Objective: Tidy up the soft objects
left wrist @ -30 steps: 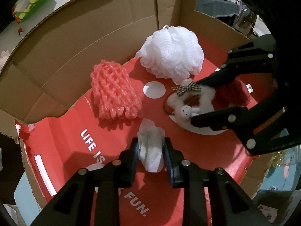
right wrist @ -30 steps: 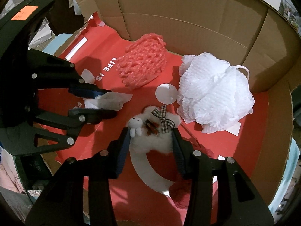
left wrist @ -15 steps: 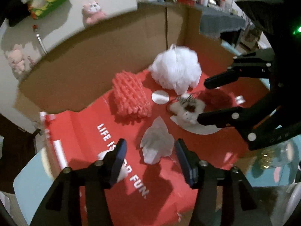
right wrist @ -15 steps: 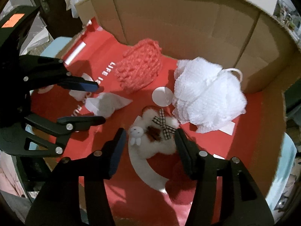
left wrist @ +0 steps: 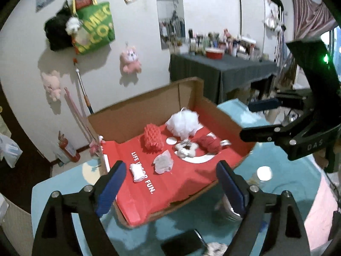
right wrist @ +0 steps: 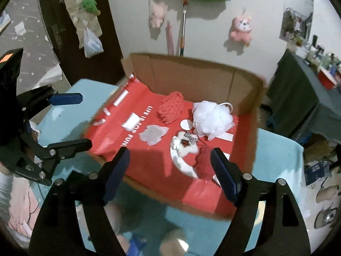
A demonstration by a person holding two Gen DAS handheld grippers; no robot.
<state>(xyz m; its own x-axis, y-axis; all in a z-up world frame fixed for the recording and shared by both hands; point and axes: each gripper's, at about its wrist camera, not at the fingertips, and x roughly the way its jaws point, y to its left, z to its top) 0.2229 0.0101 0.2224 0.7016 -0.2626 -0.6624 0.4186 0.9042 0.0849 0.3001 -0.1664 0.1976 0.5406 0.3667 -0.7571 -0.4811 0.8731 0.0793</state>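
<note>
- Teal table point(left wrist: 64, 189) with an open cardboard box point(right wrist: 191, 72) sitting on it, red liner inside.
- All the soft stuff is in the box: white pouf point(left wrist: 183, 123) at the back, coral foam net point(left wrist: 152, 136) left of it, fluffy headband point(right wrist: 183, 147) in front of the pouf, red yarn point(right wrist: 204, 160) beside that, crumpled tissue point(left wrist: 163, 162) and a small white roll point(left wrist: 137, 171) nearer the front edge.
- Left gripper point(left wrist: 170, 183) is above the box's front edge, jaws spread wide, holding nothing.
- Right gripper point(right wrist: 170, 166) same deal, wide apart and holding nothing.
</note>
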